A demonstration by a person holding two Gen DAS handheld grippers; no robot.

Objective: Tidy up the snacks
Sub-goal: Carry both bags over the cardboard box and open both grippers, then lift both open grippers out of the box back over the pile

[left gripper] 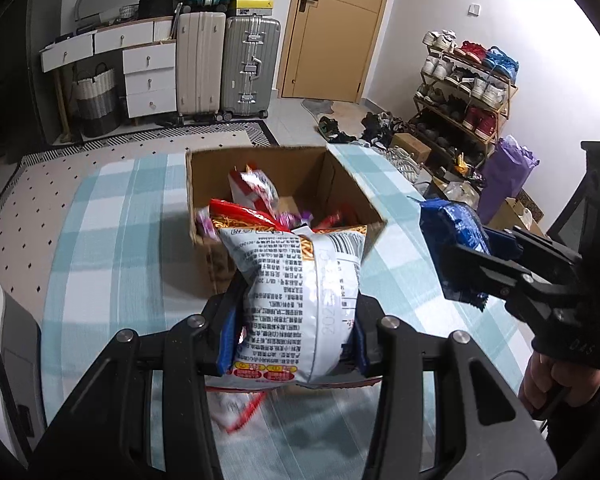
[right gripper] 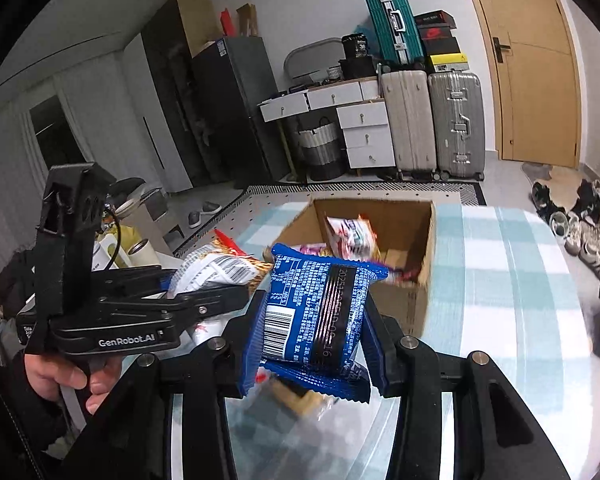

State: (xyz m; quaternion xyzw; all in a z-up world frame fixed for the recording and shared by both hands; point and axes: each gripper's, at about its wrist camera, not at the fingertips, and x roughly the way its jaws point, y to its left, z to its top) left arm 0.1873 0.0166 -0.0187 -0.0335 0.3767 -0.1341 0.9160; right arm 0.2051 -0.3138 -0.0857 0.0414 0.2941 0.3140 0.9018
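My left gripper (left gripper: 294,320) is shut on a white snack bag (left gripper: 300,300) with printed text and holds it above the table, just in front of an open cardboard box (left gripper: 260,160). The box holds several red and purple snack packets (left gripper: 256,188). My right gripper (right gripper: 314,332) is shut on a blue snack packet (right gripper: 316,312) and holds it in the air, near the box (right gripper: 412,240). The right gripper also shows in the left wrist view (left gripper: 480,264), to the right of the box. The left gripper shows in the right wrist view (right gripper: 204,280), with the white bag (right gripper: 212,268).
The table has a blue and white checked cloth (left gripper: 120,220). More snack wrappers lie under the left gripper (left gripper: 244,408) and under the right gripper (right gripper: 300,396). Suitcases (left gripper: 224,64), drawers (left gripper: 148,76) and a shoe rack (left gripper: 464,88) stand beyond the table.
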